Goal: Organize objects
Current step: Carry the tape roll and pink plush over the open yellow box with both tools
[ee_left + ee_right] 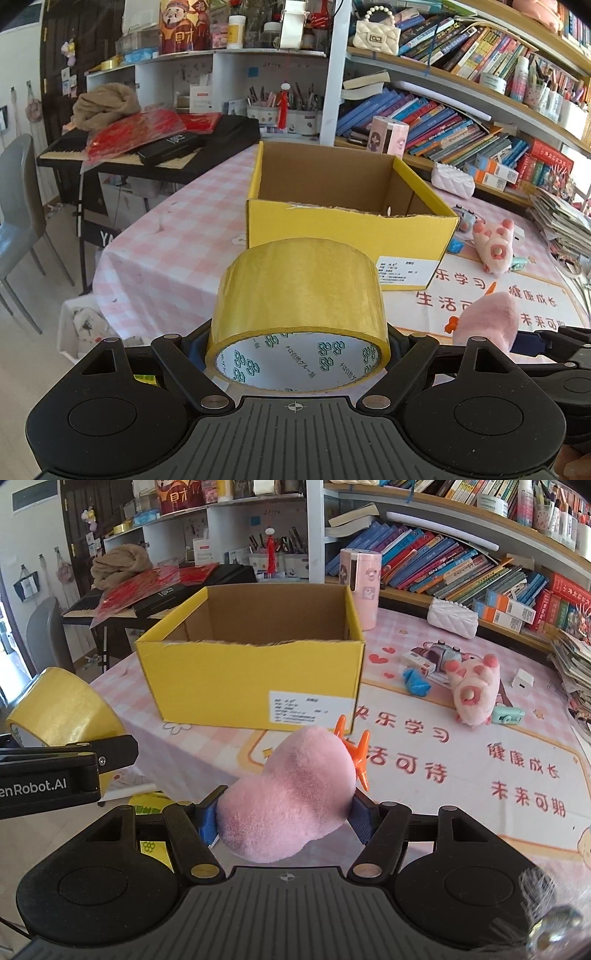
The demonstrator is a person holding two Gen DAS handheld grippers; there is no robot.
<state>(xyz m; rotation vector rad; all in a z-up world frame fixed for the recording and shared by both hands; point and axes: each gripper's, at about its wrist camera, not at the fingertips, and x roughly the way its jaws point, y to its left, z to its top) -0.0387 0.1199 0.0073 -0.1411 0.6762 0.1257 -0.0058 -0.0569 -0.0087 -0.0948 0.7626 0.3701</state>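
Two loads are in my grip at once, both raised above the bench (480, 812) in front of an open yellow box (347, 229). My left gripper (297, 332) has its jaws clamped on a roll of yellow tape (299, 295), held with its printed core facing the camera. My right gripper (284, 812) has its jaws closed on a pink plush toy (291, 794) with orange spikes. I judge the step in hand to be carrying both over the box and dropping them in. To do it well, I should lift each load clear of the torn front rim, keep the two grippers apart so they do not collide, and open the jaws only when each load is above the hollow. From the left wrist view, the inside of the box looks bare as far as I can see, though its floor is hidden. From the right wrist view, more remains on the bench: a second pink plush (472, 690), a blue object (417, 681) and a white charger (522, 681).
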